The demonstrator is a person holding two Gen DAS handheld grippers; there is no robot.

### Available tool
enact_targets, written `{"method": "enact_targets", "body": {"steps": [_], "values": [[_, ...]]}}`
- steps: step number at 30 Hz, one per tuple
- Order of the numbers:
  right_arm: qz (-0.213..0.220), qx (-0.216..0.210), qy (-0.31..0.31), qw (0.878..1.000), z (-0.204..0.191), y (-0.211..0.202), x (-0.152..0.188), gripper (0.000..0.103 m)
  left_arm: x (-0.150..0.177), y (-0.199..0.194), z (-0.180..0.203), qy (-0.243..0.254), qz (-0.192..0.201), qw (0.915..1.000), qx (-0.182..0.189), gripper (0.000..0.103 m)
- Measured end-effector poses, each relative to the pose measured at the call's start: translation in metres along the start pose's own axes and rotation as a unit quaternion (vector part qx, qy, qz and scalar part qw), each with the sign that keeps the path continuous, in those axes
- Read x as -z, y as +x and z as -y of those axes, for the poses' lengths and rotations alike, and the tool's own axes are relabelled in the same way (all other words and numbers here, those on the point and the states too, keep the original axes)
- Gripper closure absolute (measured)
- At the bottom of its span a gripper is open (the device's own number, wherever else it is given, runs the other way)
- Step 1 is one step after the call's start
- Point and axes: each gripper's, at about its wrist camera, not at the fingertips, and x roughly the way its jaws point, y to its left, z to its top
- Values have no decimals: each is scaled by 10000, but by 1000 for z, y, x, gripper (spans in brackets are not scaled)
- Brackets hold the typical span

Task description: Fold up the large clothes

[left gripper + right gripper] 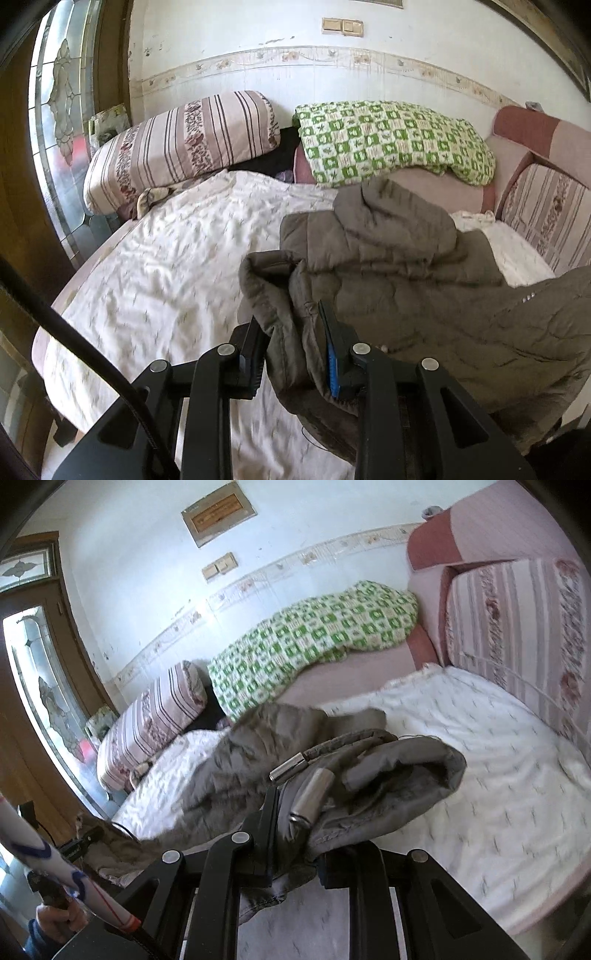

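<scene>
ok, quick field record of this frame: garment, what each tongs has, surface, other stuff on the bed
garment: olive-grey padded jacket, bunched, partly lifted off the bed
left tongs: shut on a jacket edge
right tongs: shut on a jacket edge beside two metal cord ends
surface: bed with white patterned sheet
other: green checked blanket by the wall; striped pillow at the door end; striped cushion at the headboard
fold state: not folded yet
</scene>
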Motion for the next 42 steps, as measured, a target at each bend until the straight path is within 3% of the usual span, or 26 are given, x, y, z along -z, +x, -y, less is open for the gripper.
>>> {"method": "enact_targets", "body": {"steps": [6,9,14,17,22,25,27,33,36,39,42], "values": [[37,66,-57,10000,-10,49,-66,86,-65,35,1,-56,-136,9998,159,75],[-68,133,70,9999,-7,88,-101,86,-101,63,0,-142,-149,9997,152,68],[-318,360,392,9981,8,166,-150,86,-171,115,0,-21,61,9999,-111,60],[-388,598,516,9961,19,211,-172,86,-206,135,-12,-218,174,9993,-229,56],[-531,947,687,9917,42,272,-192,86,-238,151,-40,-475,457,9963,-546,50],[-668,1046,804,9890,57,308,-197,85,-234,163,-38,-359,412,9972,-519,50],[-822,1124,888,9863,67,333,-194,84,-221,178,-26,-179,237,9991,-308,50],[-1162,1076,1154,9806,89,378,-175,71,-162,256,40,446,-707,9956,423,50],[-1109,788,1430,9803,99,376,-172,56,-139,298,67,623,-1055,9917,399,50],[-979,475,1552,9819,104,359,-175,47,-121,329,78,815,-1264,9885,130,49],[-847,248,1407,9861,104,326,-176,47,-113,343,75,706,-1395,9877,50,45]]}}
